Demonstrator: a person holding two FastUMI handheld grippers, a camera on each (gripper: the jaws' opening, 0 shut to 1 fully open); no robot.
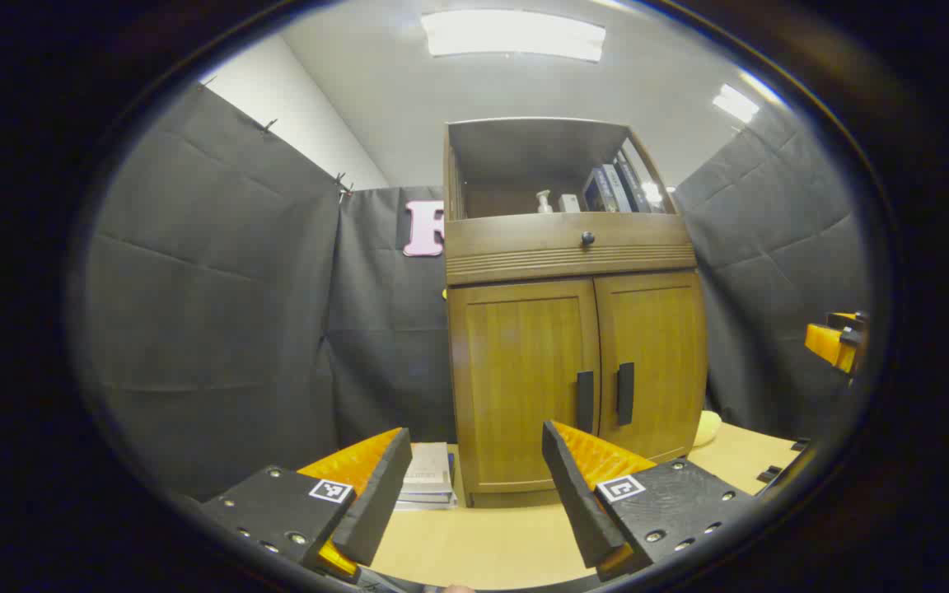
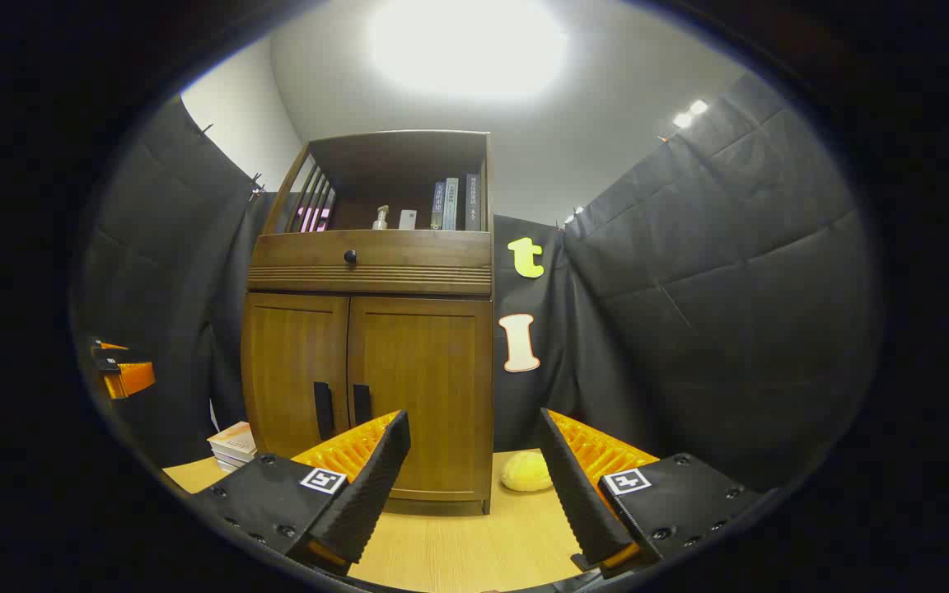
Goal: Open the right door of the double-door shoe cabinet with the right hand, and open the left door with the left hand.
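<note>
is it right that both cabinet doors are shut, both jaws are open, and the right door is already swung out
Not quite. The right door is still shut, flush beside the left door, as the right gripper view shows. Both grippers, left and right, do stand open and short of the cabinet.

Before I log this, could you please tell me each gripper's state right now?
Left gripper: open, holding nothing, short of the shoe cabinet.
Right gripper: open, holding nothing.
</note>
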